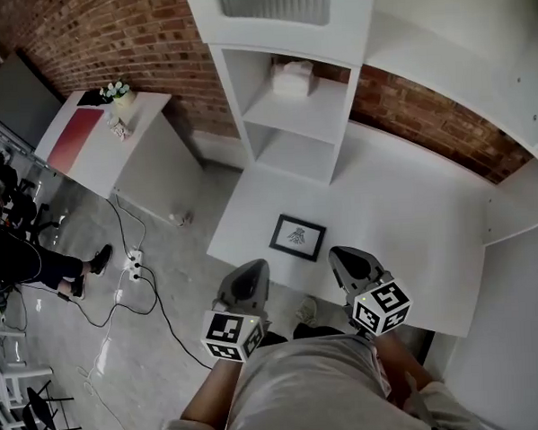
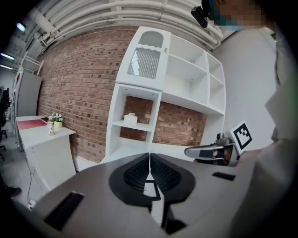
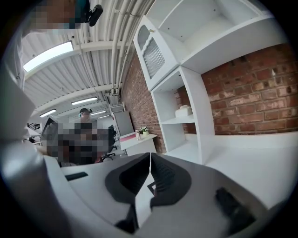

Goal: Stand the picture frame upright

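Frame: the picture frame [image 1: 297,237] lies flat, face up, on the white tabletop [image 1: 412,202], near its front left corner and close to the front edge.
Left gripper: the left gripper [image 1: 252,272] is held in the air at the front edge of the tabletop, just left of the frame and not touching it. Its jaws are pressed together, with nothing between them.
Right gripper: the right gripper [image 1: 341,255] is held over the front edge, just right of the frame and apart from it. Its jaws are also together and empty.
Frame and grippers: the frame is a little ahead of the two tips, between them.
Shelf: a white shelf [image 1: 291,118] stands at the back left corner of the tabletop, with a small white box [image 1: 292,78] on its upper board.
Wall: a brick wall [image 1: 134,37] is behind the tabletop.
Floor: cables and a power strip [image 1: 134,262] lie on the grey floor at the left side.
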Motion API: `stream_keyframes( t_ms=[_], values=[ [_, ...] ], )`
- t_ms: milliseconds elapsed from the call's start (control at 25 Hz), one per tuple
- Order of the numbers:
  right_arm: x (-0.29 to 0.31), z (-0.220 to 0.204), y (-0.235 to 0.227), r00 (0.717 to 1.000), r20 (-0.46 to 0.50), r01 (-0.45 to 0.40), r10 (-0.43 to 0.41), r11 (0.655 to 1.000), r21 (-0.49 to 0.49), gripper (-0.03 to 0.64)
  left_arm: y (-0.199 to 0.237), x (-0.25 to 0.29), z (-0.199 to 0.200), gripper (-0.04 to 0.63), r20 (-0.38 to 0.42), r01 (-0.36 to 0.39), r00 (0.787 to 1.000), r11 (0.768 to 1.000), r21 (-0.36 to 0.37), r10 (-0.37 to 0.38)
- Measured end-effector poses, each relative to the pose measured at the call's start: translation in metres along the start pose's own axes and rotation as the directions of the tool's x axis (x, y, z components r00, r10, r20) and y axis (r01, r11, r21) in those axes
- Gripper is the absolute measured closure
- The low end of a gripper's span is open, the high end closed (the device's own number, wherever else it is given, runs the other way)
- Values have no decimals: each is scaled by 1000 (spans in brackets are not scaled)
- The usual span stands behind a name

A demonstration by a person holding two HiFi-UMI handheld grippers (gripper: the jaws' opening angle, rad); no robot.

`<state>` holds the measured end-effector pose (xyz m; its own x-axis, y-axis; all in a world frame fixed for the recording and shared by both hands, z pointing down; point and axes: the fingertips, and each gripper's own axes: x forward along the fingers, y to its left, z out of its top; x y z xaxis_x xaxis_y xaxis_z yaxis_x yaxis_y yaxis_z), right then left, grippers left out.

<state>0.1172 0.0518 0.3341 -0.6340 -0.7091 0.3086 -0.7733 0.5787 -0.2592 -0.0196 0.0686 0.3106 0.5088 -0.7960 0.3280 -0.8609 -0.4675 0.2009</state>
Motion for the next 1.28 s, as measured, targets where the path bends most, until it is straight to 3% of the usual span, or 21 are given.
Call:
stream_keyframes(
  t_ms=[240,600,840,1280],
  values=[
    [17,2,-12,1000,-16,3,-3,1000,20,588,17,17,3,578,-34,-22,999,1000,8,22],
    [37,-3,-26,994,-51,95,-92,994,53,589,42,50,2,578,-100,66,993,997,26,-63],
    [48,-16,-36,985,-80,159,-153,984,76,588,55,82,-17,578,-186,124,976,991,45,-113],
    [82,-82,-67,944,-220,281,-248,950,139,588,78,132,-75,577,-335,171,930,985,29,-152]
  ],
)
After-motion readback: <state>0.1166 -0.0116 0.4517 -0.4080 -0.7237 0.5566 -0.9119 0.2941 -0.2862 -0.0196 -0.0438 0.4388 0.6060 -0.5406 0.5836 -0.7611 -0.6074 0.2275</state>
